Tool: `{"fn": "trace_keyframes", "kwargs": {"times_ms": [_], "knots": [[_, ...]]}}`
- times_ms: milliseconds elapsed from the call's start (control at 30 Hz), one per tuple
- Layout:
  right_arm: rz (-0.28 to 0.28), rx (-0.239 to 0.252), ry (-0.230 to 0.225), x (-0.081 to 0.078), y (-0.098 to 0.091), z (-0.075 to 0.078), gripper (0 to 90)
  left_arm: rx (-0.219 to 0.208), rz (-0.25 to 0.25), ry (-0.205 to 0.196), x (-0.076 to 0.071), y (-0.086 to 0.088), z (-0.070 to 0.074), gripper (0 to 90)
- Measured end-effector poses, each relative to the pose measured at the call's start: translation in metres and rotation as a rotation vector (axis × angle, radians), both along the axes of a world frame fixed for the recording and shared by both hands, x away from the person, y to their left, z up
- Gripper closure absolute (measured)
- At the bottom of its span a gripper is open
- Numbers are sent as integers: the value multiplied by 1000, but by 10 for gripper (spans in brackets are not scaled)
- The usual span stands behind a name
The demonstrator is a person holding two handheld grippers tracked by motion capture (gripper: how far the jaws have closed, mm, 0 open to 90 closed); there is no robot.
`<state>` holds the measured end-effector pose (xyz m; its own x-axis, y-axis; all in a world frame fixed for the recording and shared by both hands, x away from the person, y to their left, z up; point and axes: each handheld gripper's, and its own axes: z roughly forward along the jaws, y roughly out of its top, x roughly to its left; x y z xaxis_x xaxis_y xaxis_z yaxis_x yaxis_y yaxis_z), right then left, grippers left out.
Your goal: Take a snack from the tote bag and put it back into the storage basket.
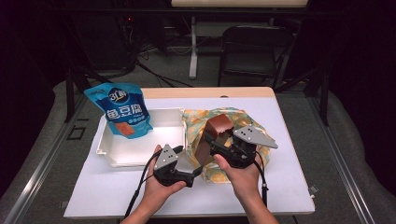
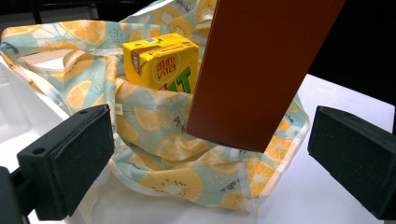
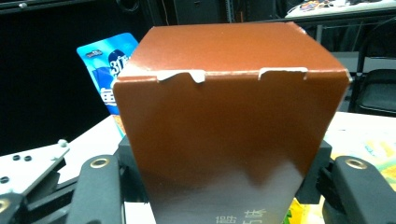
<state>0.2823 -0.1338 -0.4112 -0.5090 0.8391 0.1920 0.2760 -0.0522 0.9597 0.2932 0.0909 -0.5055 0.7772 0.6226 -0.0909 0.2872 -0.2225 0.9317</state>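
Observation:
My right gripper (image 1: 212, 144) is shut on a tall brown carton box (image 1: 219, 125) and holds it tilted just above a cloth bag printed with orange slices (image 1: 196, 119). In the right gripper view the box (image 3: 229, 107) stands between the pads (image 3: 100, 186). In the left gripper view the box (image 2: 261, 70) hangs over the bag's mouth (image 2: 154, 121), and a yellow drink carton (image 2: 161, 65) sits inside. My left gripper (image 1: 190, 162) is open at the bag's near left edge, its pads (image 2: 65, 163) wide apart around the rim without touching it.
A white tray (image 1: 140, 149) lies left of the cloth bag. A blue snack pouch (image 1: 122, 109) stands at its far left corner. The white table top (image 1: 289, 177) has free room at the right and front. A folding chair (image 1: 252, 46) stands beyond the table.

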Motion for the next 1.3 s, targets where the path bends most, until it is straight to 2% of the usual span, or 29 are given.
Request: {"fn": "trace_keyframes", "kwargs": {"times_ms": [133,167,233,333,433,533,567,600,633,700,767,833,867,967,1067,1100,1133,1167,1200,1267,1300], "knots": [[16,5,2,-3,4,1,374,2,5,-8,-1,-2,-1,15],[20,2,5,-4,5,1,375,-1,-10,-5,-1,-2,-1,16],[27,2,1,-5,7,2,374,4,2,-9,-2,-3,-1,20],[39,3,2,-6,10,2,375,4,-13,-9,-2,-4,-2,23],[49,5,5,-8,13,2,375,3,-6,-26,-3,-4,-2,50],[56,9,7,-9,15,2,375,1,-8,-24,-4,-4,-2,64],[59,12,7,-9,16,2,375,1,4,-26,-4,-5,-2,72],[62,12,8,-10,17,3,375,1,-7,-25,-4,-5,-2,84],[65,17,9,-10,18,2,375,3,10,-30,-5,-5,-2,96],[74,10,14,-11,19,3,374,-1,-10,-21,-5,-5,-2,130],[76,15,12,-12,21,2,375,4,22,-35,-7,-6,-2,148],[81,13,12,-13,23,2,374,3,3,-27,-7,-5,-2,155],[83,9,15,-13,23,2,375,3,18,-35,-8,-6,-2,153],[88,17,17,-14,26,1,375,-4,11,-32,-8,-6,-1,157],[95,13,23,-15,29,0,375,-4,-10,-36,-9,-5,-1,238],[98,10,22,-15,30,-1,375,-5,1,-38,-10,-6,-2,256],[102,7,26,-16,30,-1,374,-7,-10,-33,-9,-6,-2,256],[105,12,25,-16,32,-1,375,-4,0,-35,-10,-7,-2,256],[105,11,24,-16,33,-1,375,-7,-17,-27,-9,-6,-2,256],[106,12,21,-17,34,-1,375,-8,7,-34,-10,-6,-2,261],[108,10,22,-18,34,-1,375,-14,-11,-25,-9,-5,-2,278]]}}
